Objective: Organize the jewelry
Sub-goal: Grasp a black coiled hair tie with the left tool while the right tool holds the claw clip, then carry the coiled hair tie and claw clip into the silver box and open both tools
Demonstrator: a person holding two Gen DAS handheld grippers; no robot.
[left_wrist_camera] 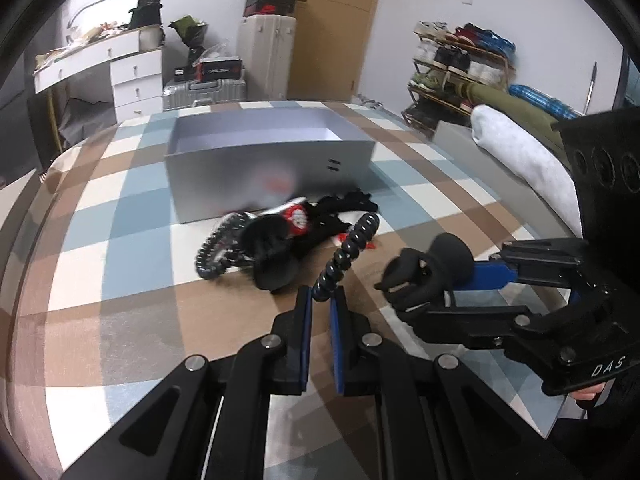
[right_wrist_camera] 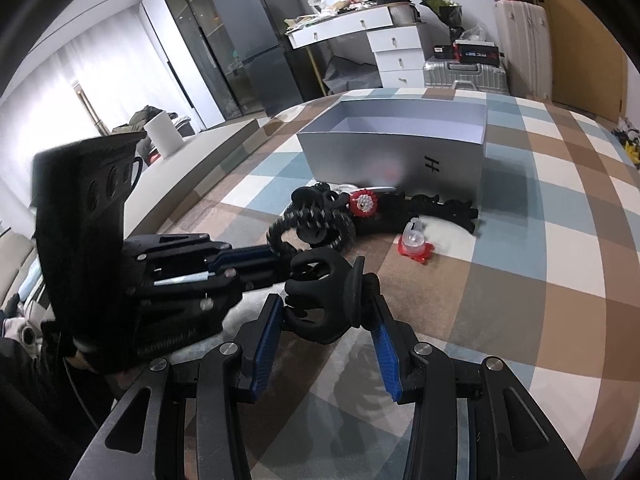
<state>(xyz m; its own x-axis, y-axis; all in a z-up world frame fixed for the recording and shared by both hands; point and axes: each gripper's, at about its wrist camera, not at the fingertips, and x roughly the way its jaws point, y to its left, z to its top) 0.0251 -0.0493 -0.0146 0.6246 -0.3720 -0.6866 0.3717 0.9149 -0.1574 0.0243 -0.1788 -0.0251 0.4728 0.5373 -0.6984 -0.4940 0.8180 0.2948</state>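
My left gripper (left_wrist_camera: 320, 305) is shut on the lower end of a black spiral hair tie (left_wrist_camera: 352, 246), which rises away from the blue pads (left_wrist_camera: 307, 312). To its right, my right gripper (left_wrist_camera: 424, 290) is shut on a black claw clip (left_wrist_camera: 412, 280) and holds it above the checked cloth. In the right wrist view the claw clip (right_wrist_camera: 326, 300) sits between the blue pads (right_wrist_camera: 266, 336) of my right gripper (right_wrist_camera: 324, 318). My left gripper (right_wrist_camera: 278, 251) comes in from the left with the spiral tie (right_wrist_camera: 280, 229). A pile of hair accessories (left_wrist_camera: 280, 232) lies before the open silver box (left_wrist_camera: 272, 160).
The pile holds a red-and-white flower ornament (right_wrist_camera: 363, 202), dark fabric pieces (right_wrist_camera: 448, 208) and a small red and clear clip (right_wrist_camera: 414, 242). The silver box (right_wrist_camera: 400, 152) stands open on the checked cloth (left_wrist_camera: 120, 264). A grey cushion (left_wrist_camera: 524, 160) lies at the right edge.
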